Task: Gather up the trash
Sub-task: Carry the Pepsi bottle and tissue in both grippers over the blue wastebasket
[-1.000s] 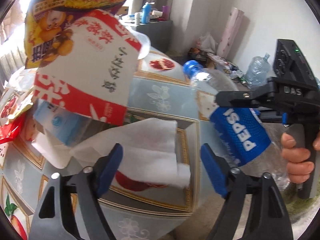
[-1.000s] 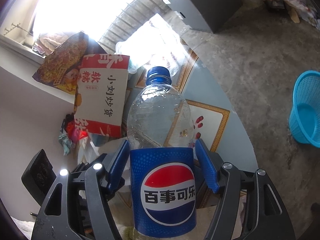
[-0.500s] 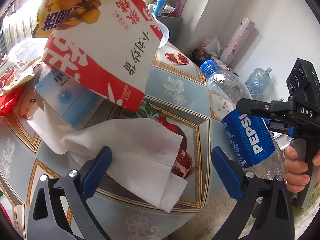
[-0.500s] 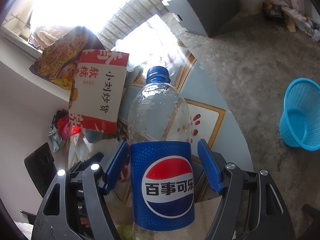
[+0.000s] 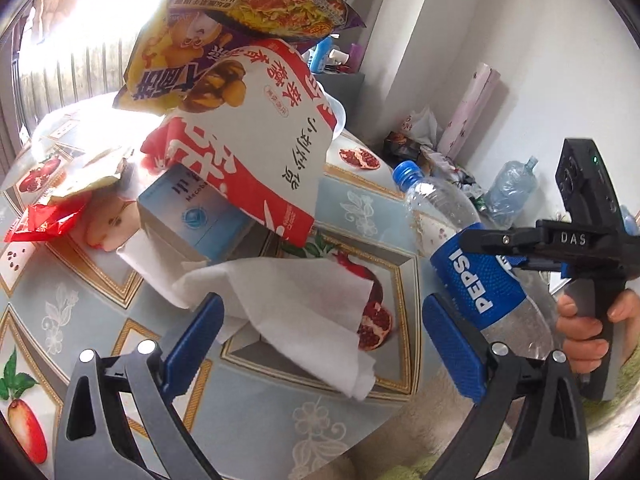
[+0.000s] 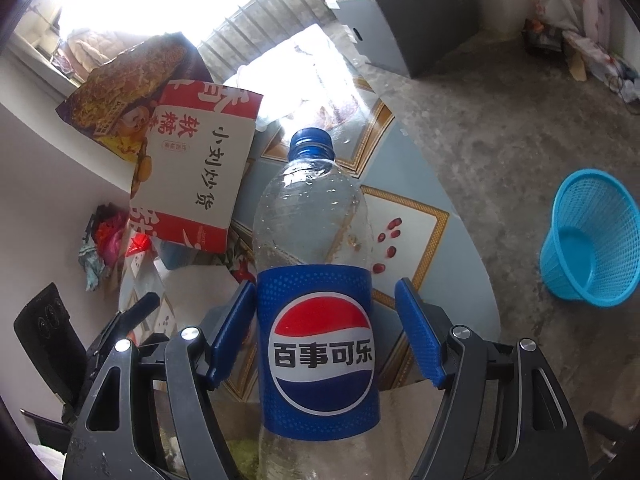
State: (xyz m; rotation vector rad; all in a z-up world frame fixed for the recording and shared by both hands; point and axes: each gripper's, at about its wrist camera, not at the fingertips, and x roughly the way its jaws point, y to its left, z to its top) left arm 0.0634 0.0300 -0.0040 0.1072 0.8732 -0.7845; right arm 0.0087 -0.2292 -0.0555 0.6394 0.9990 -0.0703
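A crumpled white tissue lies on the patterned table, between the wide-spread blue pads of my open left gripper; the pads do not touch it. Behind it a red-and-white snack bag leans over a light blue box, with a yellow noodle bag on top. My right gripper is shut on an empty Pepsi bottle, gripped at its blue label. It holds the bottle tilted in the air past the table's right edge.
A blue plastic basket stands on the concrete floor to the right of the table. A red wrapper lies at the table's left. A person's hand grips the right gripper's handle. A grey cabinet and clutter line the far wall.
My left gripper's jaws have spread wider and drawn back from the tissue, which now lies flatter on the table. The right gripper still holds the bottle in about the same place.
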